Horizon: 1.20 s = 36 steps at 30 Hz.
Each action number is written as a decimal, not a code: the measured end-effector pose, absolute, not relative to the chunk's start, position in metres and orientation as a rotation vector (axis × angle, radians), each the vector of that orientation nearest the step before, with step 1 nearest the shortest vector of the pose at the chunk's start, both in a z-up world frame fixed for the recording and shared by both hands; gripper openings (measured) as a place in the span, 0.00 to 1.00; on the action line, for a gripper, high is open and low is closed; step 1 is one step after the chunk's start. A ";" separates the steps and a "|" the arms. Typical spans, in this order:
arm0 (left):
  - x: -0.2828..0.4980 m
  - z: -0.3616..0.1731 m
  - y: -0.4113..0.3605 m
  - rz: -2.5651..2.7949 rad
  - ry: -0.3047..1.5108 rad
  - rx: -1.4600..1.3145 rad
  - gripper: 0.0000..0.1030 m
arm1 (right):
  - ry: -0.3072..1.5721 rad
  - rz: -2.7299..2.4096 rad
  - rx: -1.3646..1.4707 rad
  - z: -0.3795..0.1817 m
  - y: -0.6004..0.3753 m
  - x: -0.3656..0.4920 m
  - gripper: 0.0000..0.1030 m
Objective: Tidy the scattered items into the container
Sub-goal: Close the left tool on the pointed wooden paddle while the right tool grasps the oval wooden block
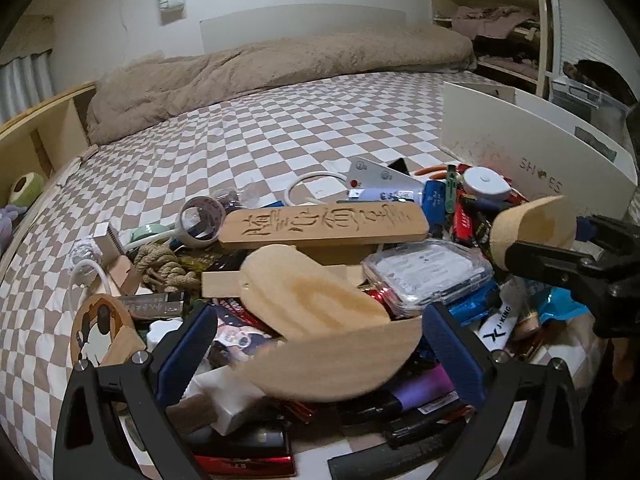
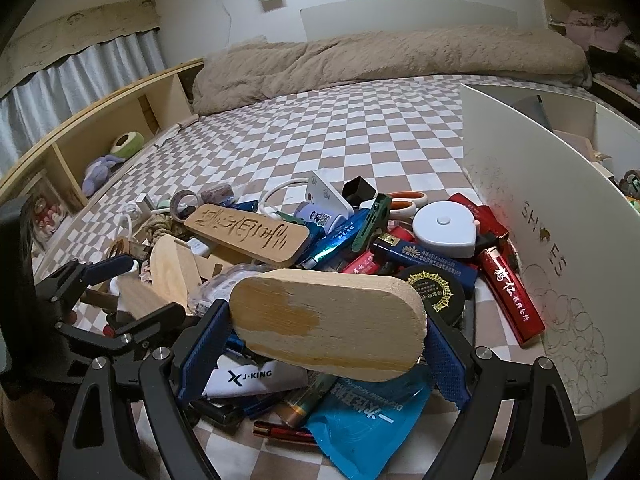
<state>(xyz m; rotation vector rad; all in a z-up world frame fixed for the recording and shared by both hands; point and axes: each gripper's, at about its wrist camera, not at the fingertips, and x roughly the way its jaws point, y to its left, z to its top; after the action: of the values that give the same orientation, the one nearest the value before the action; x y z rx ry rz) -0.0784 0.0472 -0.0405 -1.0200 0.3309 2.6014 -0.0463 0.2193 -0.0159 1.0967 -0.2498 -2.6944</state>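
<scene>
The right hand-held gripper (image 2: 324,336) is clamped on a rounded wood block (image 2: 328,320), with its blue pads pressing on both ends. The block is lifted above the pile (image 2: 360,248) of small items on the bed (image 2: 300,140). The left hand-held gripper (image 1: 320,356) has a flat half-round wood piece (image 1: 332,368) between its jaws. The right pad seems to touch it, but on the left side I cannot tell, so I cannot say if this piece is really held.

The block is held only by its two ends, and the jaws stand very wide. In my judgement it can turn or slip out if the hand tilts fast, and then it falls back on the pile. The half-round piece is thin and lies at an angle, so it may slide out when lifted.

The pile is dense: a blue packet (image 2: 368,420) and a white J-KING tube (image 2: 256,380) lie just under the right gripper, then red boxes (image 2: 512,296), a white tape measure (image 2: 444,228) and a carved board (image 2: 248,236) further away. A low move could push these around.

The container is the white shoe box (image 2: 540,220) on the right, just beside the pile. Its near wall stands high, so the block must go up and over this edge; a low path would hit the wall. Behind the pile the checked sheet is free, and it gives open room up to the blanket (image 2: 380,56).
</scene>
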 end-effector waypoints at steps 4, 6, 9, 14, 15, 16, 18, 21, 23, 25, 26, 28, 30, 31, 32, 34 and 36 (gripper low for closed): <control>-0.075 -0.044 0.055 2.582 0.389 -1.015 1.00 | -0.251 -2.693 1.098 -0.016 0.220 -0.046 0.87; -0.074 -0.046 0.058 2.578 0.408 -1.022 1.00 | -0.251 -2.691 1.100 -0.016 0.220 -0.047 0.88; -0.072 -0.047 0.059 2.577 0.405 -1.041 1.00 | -0.253 -2.689 1.105 -0.017 0.220 -0.047 0.88; -0.067 -0.050 0.058 2.584 0.354 -1.080 1.00 | -0.253 -2.685 1.112 -0.018 0.219 -0.047 0.88; -0.066 -0.051 0.059 2.582 0.352 -1.086 1.00 | -0.252 -2.685 1.112 -0.018 0.218 -0.047 0.88; -0.065 -0.053 0.061 2.577 0.354 -1.088 1.00 | -0.249 -2.684 1.111 -0.018 0.218 -0.047 0.88; -0.063 -0.054 0.066 2.568 0.372 -1.083 1.00 | -0.245 -2.684 1.110 -0.017 0.217 -0.047 0.88; -0.061 -0.055 0.072 2.566 0.393 -1.072 1.00 | -0.248 -2.685 1.111 -0.017 0.217 -0.047 0.87; -0.060 -0.056 0.075 2.572 0.401 -1.063 1.00 | -0.253 -2.686 1.114 -0.018 0.218 -0.047 0.88; -0.061 -0.057 0.076 2.581 0.409 -1.064 1.00 | -0.259 -2.687 1.116 -0.018 0.220 -0.047 0.88; -0.061 -0.057 0.076 2.588 0.411 -1.067 1.00 | -0.263 -2.686 1.117 -0.018 0.220 -0.047 0.88; -0.063 -0.058 0.076 2.610 0.418 -1.075 1.00 | -0.266 -2.685 1.116 -0.017 0.220 -0.047 0.88; -0.065 -0.059 0.074 2.633 0.416 -1.089 1.00 | -0.265 -2.684 1.117 -0.018 0.220 -0.047 0.88; -0.066 -0.059 0.073 2.641 0.410 -1.097 1.00 | -0.264 -2.683 1.118 -0.018 0.220 -0.047 0.88; -0.067 -0.059 0.072 2.652 0.398 -1.112 1.00 | -0.264 -2.683 1.118 -0.018 0.220 -0.047 0.88; -0.070 -0.061 0.069 2.666 0.377 -1.139 1.00 | -0.263 -2.681 1.120 -0.018 0.221 -0.047 0.88; -0.070 -0.061 0.069 2.668 0.381 -1.146 1.00 | -0.264 -2.681 1.119 -0.018 0.221 -0.047 0.88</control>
<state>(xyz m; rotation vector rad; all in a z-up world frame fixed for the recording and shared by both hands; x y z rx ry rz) -0.0702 0.0687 -0.0612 -1.1458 0.3813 2.6679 -0.0471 0.2207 -0.0180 1.1190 -0.2640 -2.6815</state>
